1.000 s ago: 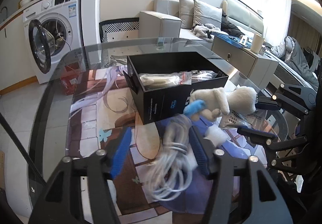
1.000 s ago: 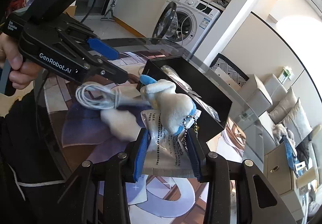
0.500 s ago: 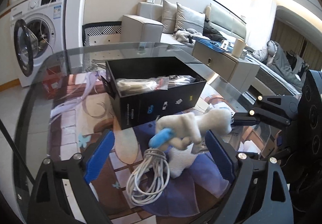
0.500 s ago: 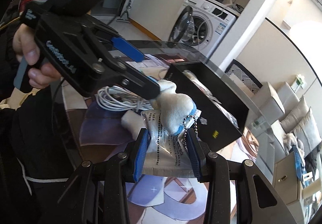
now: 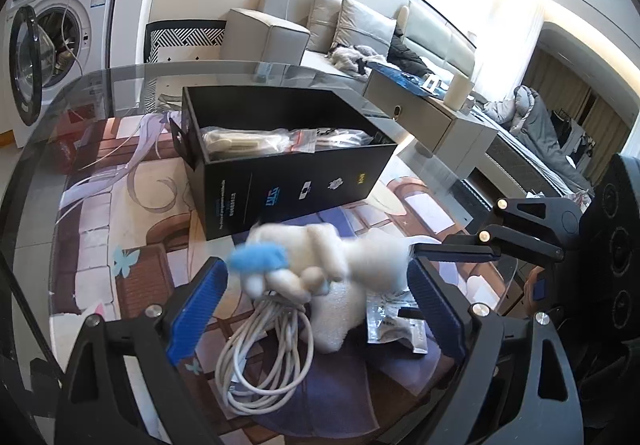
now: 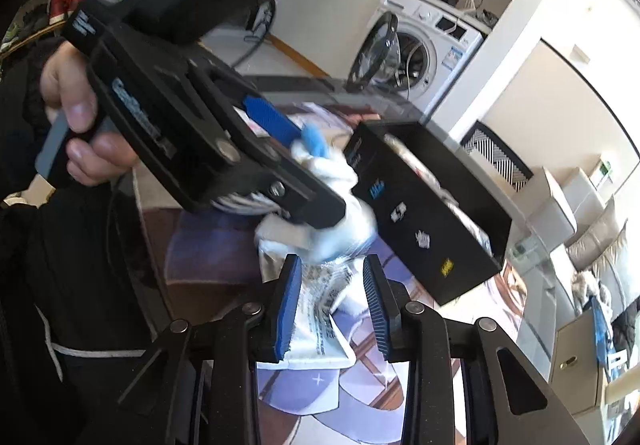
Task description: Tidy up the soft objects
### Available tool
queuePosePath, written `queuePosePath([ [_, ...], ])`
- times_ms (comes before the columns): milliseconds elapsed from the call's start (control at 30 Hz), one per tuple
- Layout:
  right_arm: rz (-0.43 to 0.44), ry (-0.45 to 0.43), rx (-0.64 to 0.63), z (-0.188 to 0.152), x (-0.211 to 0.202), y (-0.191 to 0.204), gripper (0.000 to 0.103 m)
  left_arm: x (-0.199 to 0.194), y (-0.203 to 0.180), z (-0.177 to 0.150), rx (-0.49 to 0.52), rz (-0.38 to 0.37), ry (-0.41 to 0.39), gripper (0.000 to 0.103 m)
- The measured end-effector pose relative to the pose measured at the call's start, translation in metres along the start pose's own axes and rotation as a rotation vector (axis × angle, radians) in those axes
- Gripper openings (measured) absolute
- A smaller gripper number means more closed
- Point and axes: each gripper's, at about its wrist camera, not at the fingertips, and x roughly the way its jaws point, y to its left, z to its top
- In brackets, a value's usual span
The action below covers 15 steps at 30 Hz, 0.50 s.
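Observation:
A white plush toy with a blue ear [image 5: 328, 257] hangs blurred above the table, between the wide-apart fingers of my left gripper [image 5: 316, 285], which is open around it. My right gripper [image 6: 332, 277] is shut on the plush's rear end [image 6: 332, 241], seen blurred just beyond its blue pads. A white coiled cable [image 5: 268, 357], a second white plush piece [image 5: 336, 317] and a silver foil packet [image 5: 392, 329] lie on the mat under it. A black open box [image 5: 288, 173] with bagged items stands just behind.
The glass table [image 5: 120, 77] carries a printed mat [image 5: 120, 205]. A washing machine [image 5: 48, 37] stands at far left, a sofa [image 5: 352, 29] and a low cabinet [image 5: 432, 125] behind. The hand holding the left gripper [image 6: 80, 125] fills the left of the right wrist view.
My left gripper has opened wide and come up around the plush. The right gripper has kept its hold on the plush and carried it toward the left one; the cable stays on the mat.

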Motion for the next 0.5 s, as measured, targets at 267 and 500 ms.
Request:
queuePosePath([
  [267, 0.091, 0.086, 0.055, -0.009, 0.015, -0.006, 0.049, 0.006, 0.004, -0.001, -0.004, 0.045, 0.016, 0.092],
  [500, 0.133, 0.114, 0.071, -0.013, 0.024, -0.003, 0.058, 0.008, 0.009, -0.001, -0.017, 0.053, 0.018, 0.092],
])
